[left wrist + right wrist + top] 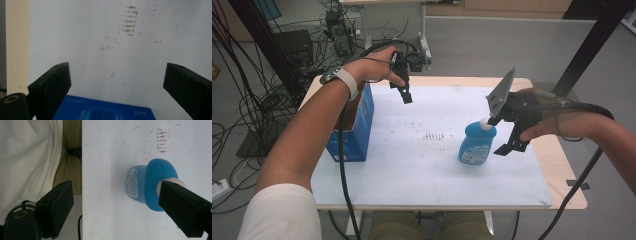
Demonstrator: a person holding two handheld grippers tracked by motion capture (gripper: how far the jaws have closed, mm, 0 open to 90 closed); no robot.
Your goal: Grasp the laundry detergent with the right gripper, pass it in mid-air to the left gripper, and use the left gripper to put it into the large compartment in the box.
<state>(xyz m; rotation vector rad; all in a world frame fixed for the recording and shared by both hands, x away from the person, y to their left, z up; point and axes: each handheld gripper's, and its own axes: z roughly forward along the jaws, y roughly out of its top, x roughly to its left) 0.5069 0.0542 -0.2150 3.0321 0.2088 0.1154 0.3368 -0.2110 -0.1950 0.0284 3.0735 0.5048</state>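
A blue bottle (477,145) with a white cap stands upright right of the table's middle. My right gripper (504,135) is open beside it, at cap height. In the right gripper view the bottle (150,182) sits partly behind the right-hand jaw, and the gap of the right gripper (115,187) holds nothing. My left gripper (406,97) hangs open above the back left of the table, next to an open blue box (357,130). In the left gripper view the blue box (105,112) lies below the left gripper (117,71), whose wide-apart jaws are empty.
The white table top (432,170) carries brown smudges (434,136) near its middle. Its wooden edge (562,165) shows at the right. Cables and equipment (337,30) crowd the floor behind and to the left. A black post (592,45) rises at the back right.
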